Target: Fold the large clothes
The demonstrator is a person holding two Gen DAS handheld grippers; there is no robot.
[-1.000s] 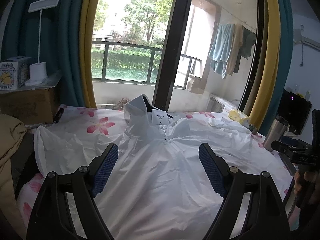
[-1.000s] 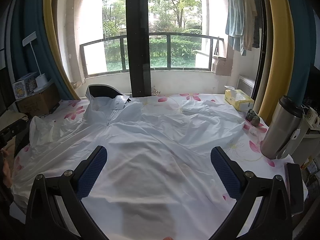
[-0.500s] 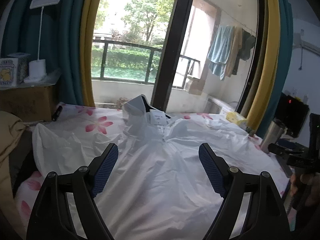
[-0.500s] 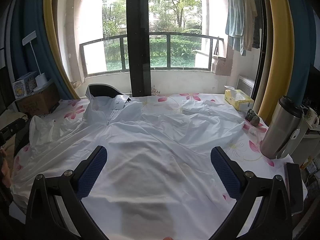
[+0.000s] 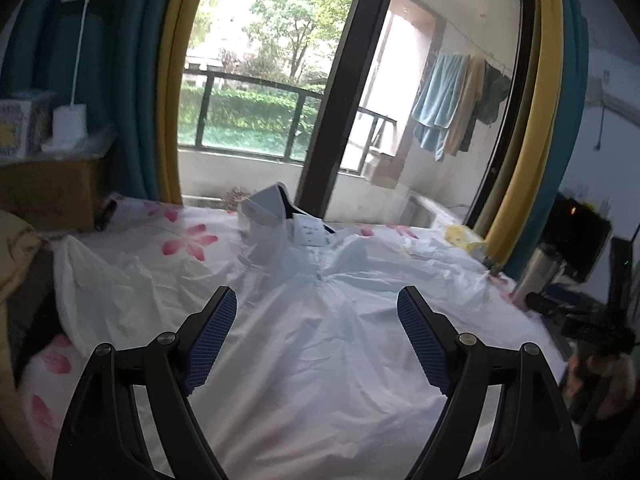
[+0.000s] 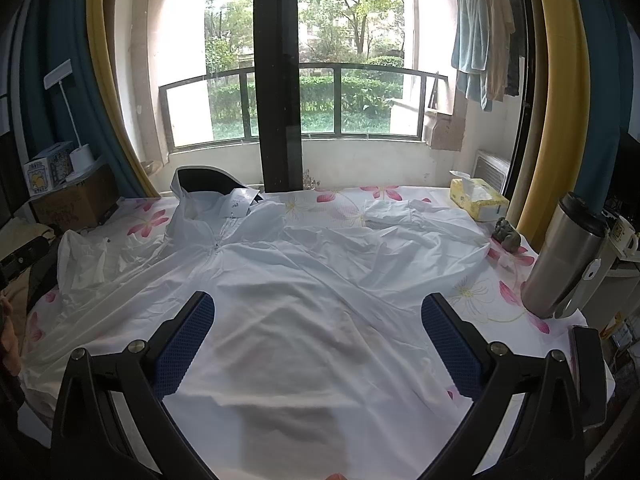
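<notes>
You held left gripper [image 5: 317, 332] and right gripper [image 6: 318, 338] spread wide, empty, above the white jacket [image 6: 304, 304] lying flat across the floral bed [image 6: 480, 300].

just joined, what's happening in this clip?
A person holds a two-finger gripper in each hand above a white hooded jacket spread front-up on a floral sheet. The left gripper and right gripper both hang open over the jacket's body, gripping nothing. Both sleeves lie out to the sides, the hood points toward the window, and a paper tag sits at the collar. No fold is visible yet. A steel flask and tissue box sit along the right edge.
</notes>
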